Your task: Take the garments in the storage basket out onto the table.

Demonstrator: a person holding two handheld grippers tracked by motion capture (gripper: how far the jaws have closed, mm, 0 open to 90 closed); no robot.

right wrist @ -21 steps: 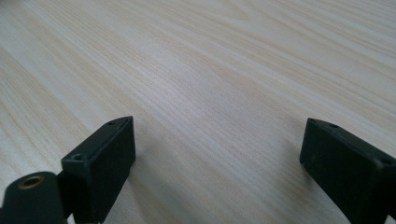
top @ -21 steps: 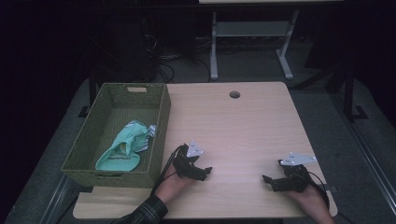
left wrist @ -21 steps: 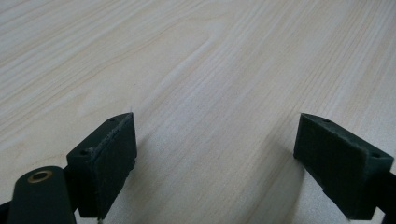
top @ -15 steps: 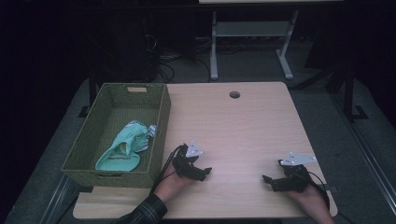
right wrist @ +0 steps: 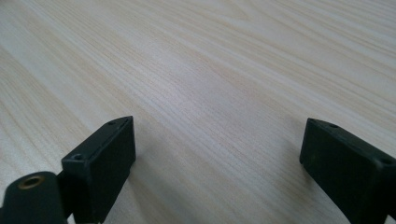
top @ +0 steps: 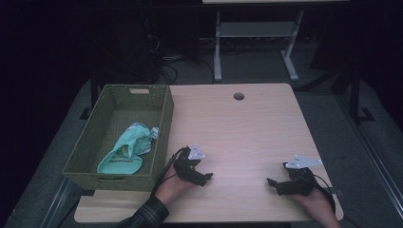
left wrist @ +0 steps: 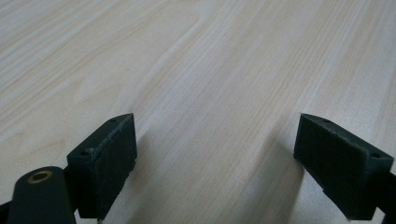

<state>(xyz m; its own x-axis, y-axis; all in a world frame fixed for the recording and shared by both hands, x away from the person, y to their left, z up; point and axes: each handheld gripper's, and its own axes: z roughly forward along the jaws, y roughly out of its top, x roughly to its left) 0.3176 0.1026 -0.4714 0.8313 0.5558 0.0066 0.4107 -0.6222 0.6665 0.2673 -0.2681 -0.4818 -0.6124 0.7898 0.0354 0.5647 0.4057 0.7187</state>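
My left gripper (top: 205,178) rests low over the light wooden table (top: 237,128) near its front left, just right of the basket. Its jaws stand wide apart with bare wood between them, as the left gripper view (left wrist: 215,154) shows. My right gripper (top: 272,183) lies near the front right of the table, pointing left. It is open too, with nothing between its pads (right wrist: 217,163). A green woven basket (top: 164,123) stands at the table's left edge. Inside it lies a crumpled mint-green and white cloth (top: 127,152).
A round cable hole (top: 238,96) sits near the table's far edge. Beyond the table stands a white metal frame (top: 252,33) on a dark floor with cables. The person's plaid left sleeve (top: 147,216) enters at the bottom.
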